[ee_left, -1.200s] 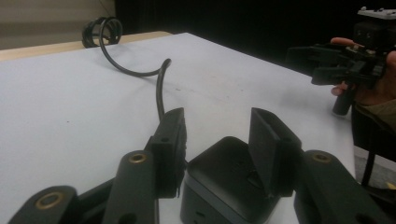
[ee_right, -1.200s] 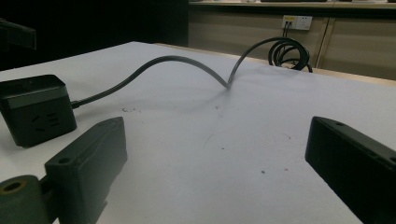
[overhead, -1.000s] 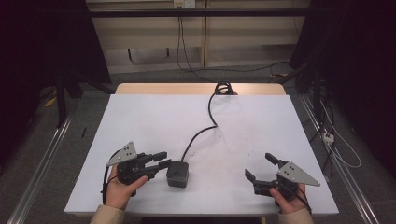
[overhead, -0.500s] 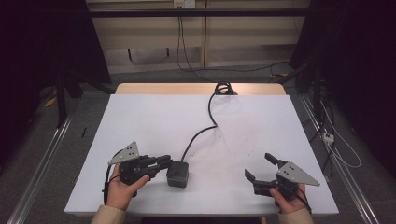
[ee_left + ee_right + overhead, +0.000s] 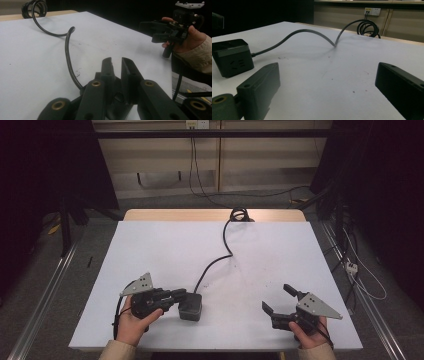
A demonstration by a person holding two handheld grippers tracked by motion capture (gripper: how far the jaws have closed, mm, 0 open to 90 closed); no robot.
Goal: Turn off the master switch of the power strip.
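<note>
A black power cube point(image 5: 192, 307) lies on the white table point(image 5: 165, 245), and its black cable point(image 5: 220, 260) runs back to a coil point(image 5: 239, 214) at the far edge. My left gripper point(image 5: 181, 295) is at the cube's near-left top corner. In the left gripper view its jaws point(image 5: 117, 61) stand almost together with nothing seen between the tips, and the cube is mostly hidden beneath them. My right gripper point(image 5: 278, 298) hovers open near the front right, empty. In the right gripper view the cube point(image 5: 232, 57) lies off to the left of the wide-apart jaws.
The cable point(image 5: 312, 32) arches up off the table between cube and coil point(image 5: 367, 27). A wall socket point(image 5: 372, 11) sits beyond the far edge. The left gripper view catches the other hand with its gripper point(image 5: 162, 30). Loose cables lie on the floor at right point(image 5: 360, 275).
My left gripper has slid right up against the power cube and its jaws have come together. The right gripper has stayed where it was, open.
</note>
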